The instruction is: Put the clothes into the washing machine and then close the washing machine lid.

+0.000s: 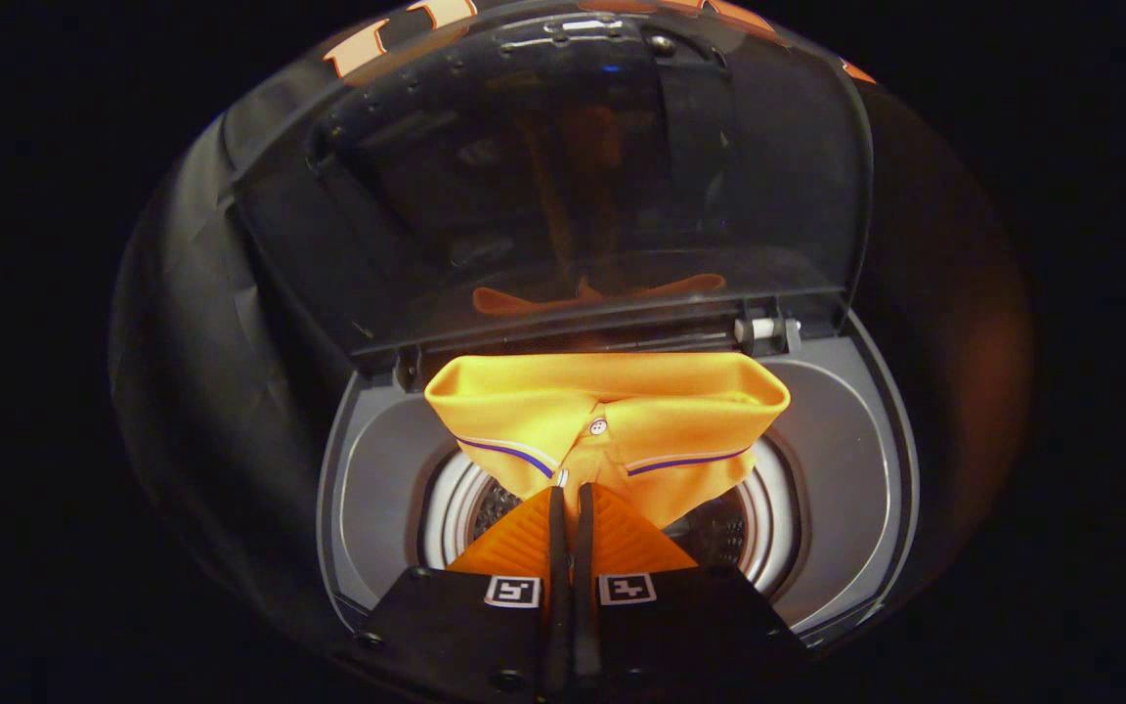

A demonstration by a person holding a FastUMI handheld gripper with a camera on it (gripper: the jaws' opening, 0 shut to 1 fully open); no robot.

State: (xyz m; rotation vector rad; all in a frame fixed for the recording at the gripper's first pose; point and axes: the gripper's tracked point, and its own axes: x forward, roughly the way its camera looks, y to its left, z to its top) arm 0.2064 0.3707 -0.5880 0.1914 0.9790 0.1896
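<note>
Orange polo shirt (612,420) | pinched at placket by gripper (571,494), fingers nearly together | hangs over washer drum opening (768,528), so release should drop it in | lid (563,176) upright, not yet closed

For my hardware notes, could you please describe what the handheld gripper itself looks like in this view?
The gripper has two slim, blade-like fingers running forward side by side, nearly touching. Each grows from a wedge-shaped, ribbed section that widens back into a blocky black housing with visible screw heads. Each half carries a small square black-and-white fiducial marker near the finger base. No cables or sleeve can be made out.
</note>
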